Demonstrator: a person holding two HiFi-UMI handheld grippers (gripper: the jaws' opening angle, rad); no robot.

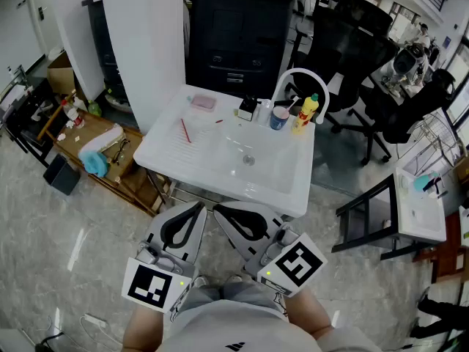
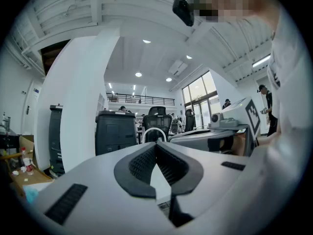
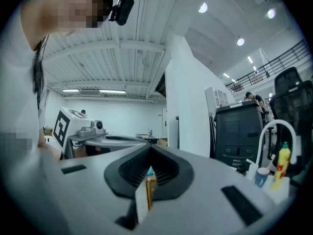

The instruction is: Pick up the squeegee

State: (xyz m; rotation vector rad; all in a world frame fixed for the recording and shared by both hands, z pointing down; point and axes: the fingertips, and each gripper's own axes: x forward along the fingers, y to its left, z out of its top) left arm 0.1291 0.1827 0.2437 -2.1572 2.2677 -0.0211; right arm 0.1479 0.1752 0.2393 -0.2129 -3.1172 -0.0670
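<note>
A white sink unit (image 1: 220,169) stands in front of me. On its ribbed left drainboard lies a thin red tool (image 1: 185,130), too small to tell if it is the squeegee; a pink pad (image 1: 204,103) lies behind it. Both grippers are held low near my body, short of the sink's front edge. My left gripper (image 1: 198,206) (image 2: 156,144) is shut with nothing between its jaws. Beside it, the right gripper (image 1: 218,210) (image 3: 149,149) is also shut and holds nothing.
By the white arched faucet (image 1: 301,78) (image 3: 274,130) stand a yellow bottle (image 1: 308,113) (image 3: 280,162), a blue cup (image 1: 279,118) and a small black box (image 1: 248,108). A black cabinet (image 1: 239,29) is behind the sink, a cluttered wooden shelf (image 1: 88,141) left, another sink (image 1: 418,205) right.
</note>
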